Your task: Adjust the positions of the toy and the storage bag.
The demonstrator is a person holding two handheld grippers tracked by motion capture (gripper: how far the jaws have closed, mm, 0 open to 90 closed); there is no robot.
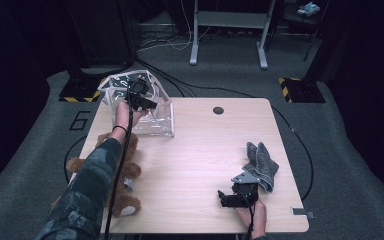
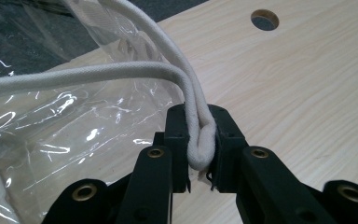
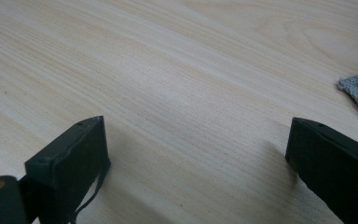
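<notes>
Pinching the doubled white rope handle (image 2: 200, 140) of the clear plastic bag (image 1: 145, 107), the left gripper (image 1: 141, 101) sits right above the bag at the table's (image 1: 205, 150) far-left corner. Its rope runs away from the jaws toward the bag's top. The right gripper (image 1: 236, 196) rests wide and empty at the near edge, well apart from the bag, beside a grey cloth (image 1: 261, 162).

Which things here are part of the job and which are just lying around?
In the job:
- clear plastic bag
- its white rope handle, pinched in the left gripper

Lying about:
- brown teddy bear, near left table edge
- grey cloth, beside the open right gripper
</notes>
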